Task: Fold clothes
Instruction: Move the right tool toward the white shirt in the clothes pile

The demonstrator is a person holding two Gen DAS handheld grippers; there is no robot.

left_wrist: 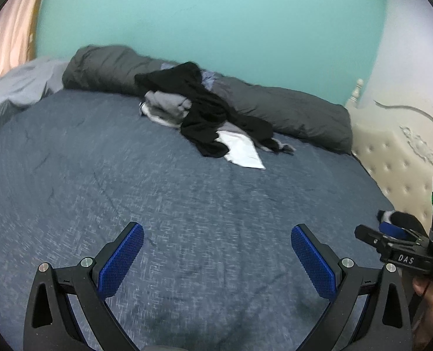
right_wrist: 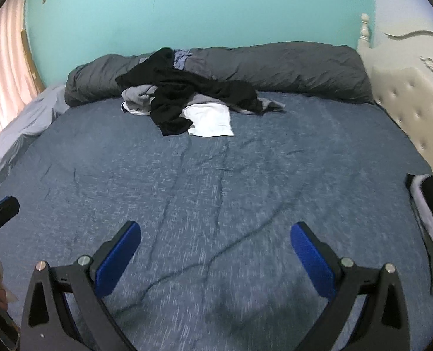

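Basically both grippers, left gripper and right gripper, hung spread and empty; clothes pile looked limp, light, so pinching the white garment by a free hem corner seemed best.

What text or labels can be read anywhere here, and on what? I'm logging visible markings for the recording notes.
"DAS": white letters on the black body of the right gripper, seen in the left wrist view.
No other text is readable: none on the clothes pile, the bed or the left gripper.

Both low over bed, facing wall
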